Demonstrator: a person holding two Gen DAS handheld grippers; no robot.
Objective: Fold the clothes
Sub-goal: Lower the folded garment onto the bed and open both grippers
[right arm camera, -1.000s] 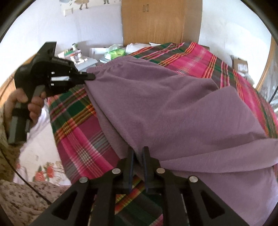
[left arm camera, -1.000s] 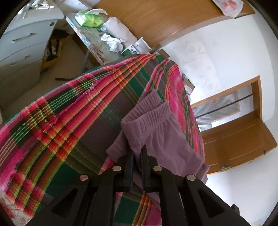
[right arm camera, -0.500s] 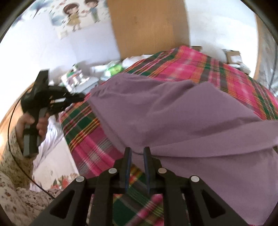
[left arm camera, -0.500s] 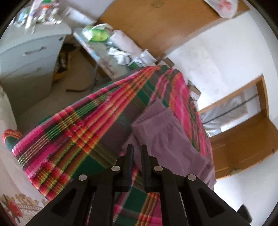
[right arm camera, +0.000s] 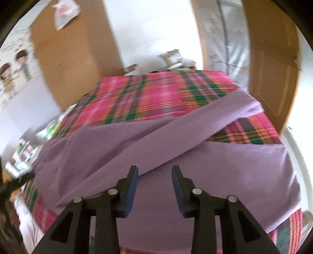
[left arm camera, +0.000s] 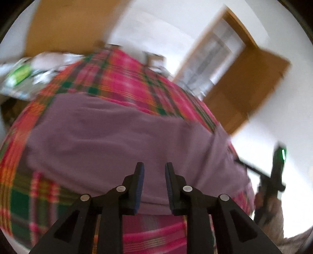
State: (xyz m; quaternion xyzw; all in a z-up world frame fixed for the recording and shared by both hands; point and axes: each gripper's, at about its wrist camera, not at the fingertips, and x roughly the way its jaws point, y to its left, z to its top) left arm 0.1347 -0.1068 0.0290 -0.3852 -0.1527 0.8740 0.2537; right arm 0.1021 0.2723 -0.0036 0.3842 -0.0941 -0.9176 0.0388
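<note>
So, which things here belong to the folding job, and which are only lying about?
For the job: purple garment, plaid blanket under it, left gripper and right gripper, both open.

Lying about: green-and-white clutter, plastic bag.

No legible txt or labels anywhere (both views motion-blurred, wall cartoon wordless).

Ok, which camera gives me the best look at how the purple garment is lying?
The right wrist view: the purple garment is sharper there, one leg folded diagonally over the rest on the plaid blanket. The left wrist view shows it only as a blurred, flat mass.
</note>
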